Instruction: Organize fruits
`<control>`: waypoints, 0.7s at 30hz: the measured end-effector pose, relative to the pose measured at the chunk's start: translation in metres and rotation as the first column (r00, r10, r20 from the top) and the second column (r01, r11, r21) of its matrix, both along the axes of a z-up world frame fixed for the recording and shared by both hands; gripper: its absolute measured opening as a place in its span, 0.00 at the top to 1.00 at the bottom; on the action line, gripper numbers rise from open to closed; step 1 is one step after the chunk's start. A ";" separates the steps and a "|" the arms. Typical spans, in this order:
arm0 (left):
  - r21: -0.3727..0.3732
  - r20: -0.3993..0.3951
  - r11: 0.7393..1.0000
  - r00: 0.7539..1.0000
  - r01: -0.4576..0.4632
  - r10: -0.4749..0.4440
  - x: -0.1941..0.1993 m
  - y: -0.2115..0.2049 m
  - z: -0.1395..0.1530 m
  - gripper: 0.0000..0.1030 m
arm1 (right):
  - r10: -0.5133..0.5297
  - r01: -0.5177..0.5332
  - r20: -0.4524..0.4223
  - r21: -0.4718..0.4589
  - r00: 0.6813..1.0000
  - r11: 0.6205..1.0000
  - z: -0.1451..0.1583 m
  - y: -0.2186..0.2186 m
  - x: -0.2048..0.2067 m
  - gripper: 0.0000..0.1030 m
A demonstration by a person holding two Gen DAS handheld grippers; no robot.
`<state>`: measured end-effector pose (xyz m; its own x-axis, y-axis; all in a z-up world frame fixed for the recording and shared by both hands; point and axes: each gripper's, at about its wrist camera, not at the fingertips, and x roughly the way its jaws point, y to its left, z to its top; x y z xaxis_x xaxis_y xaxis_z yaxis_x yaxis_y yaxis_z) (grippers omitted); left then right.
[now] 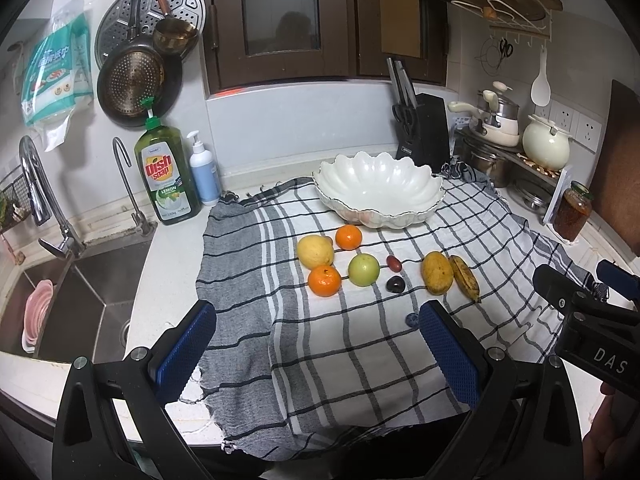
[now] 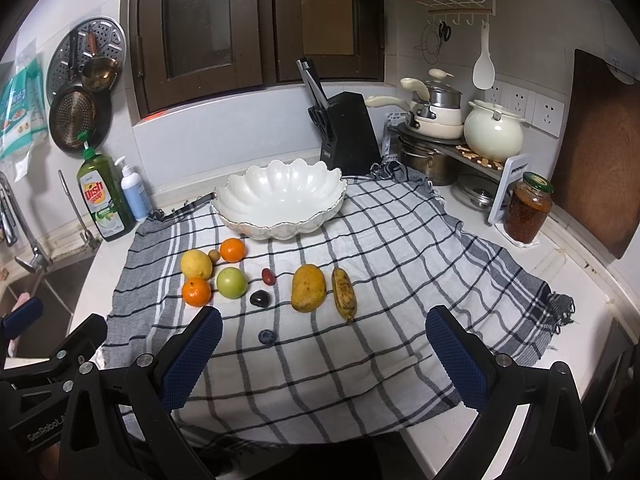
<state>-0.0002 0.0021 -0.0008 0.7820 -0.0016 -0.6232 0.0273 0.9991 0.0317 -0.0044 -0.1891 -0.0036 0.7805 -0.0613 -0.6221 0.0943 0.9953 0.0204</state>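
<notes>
Checked cloth (image 2: 360,360) covers the bench; both my tools, left tool (image 1: 316,344) and right tool (image 2: 324,352), hang released, so I'd grip the mango (image 2: 308,288) gently across its width, bound for the bowl (image 2: 280,216).

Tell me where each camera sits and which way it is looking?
Left wrist: on the left gripper, low over the cloth, facing the bowl and sink; own jaws open, right gripper at the right edge.
Right wrist: on the right gripper, facing the bowl and jar; own jaws open, left gripper at the left edge.
Shared: bowl, banana, mango, knife block.
</notes>
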 end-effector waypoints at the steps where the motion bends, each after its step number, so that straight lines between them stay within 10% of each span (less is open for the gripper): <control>1: 0.001 -0.001 1.000 1.000 0.001 -0.001 0.000 0.001 0.000 0.00 | -0.001 0.001 -0.001 0.001 1.000 1.000 0.000 0.000 0.000 0.00; 21: 0.005 -0.008 1.000 1.000 0.002 -0.002 0.004 -0.006 -0.012 0.00 | 0.001 -0.001 -0.001 0.001 1.000 1.000 -0.002 -0.001 0.002 0.00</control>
<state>0.0035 -0.0037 -0.0130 0.7772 0.0000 -0.6293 0.0298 0.9989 0.0368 -0.0022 -0.1898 -0.0058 0.7799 -0.0600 -0.6230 0.0938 0.9954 0.0215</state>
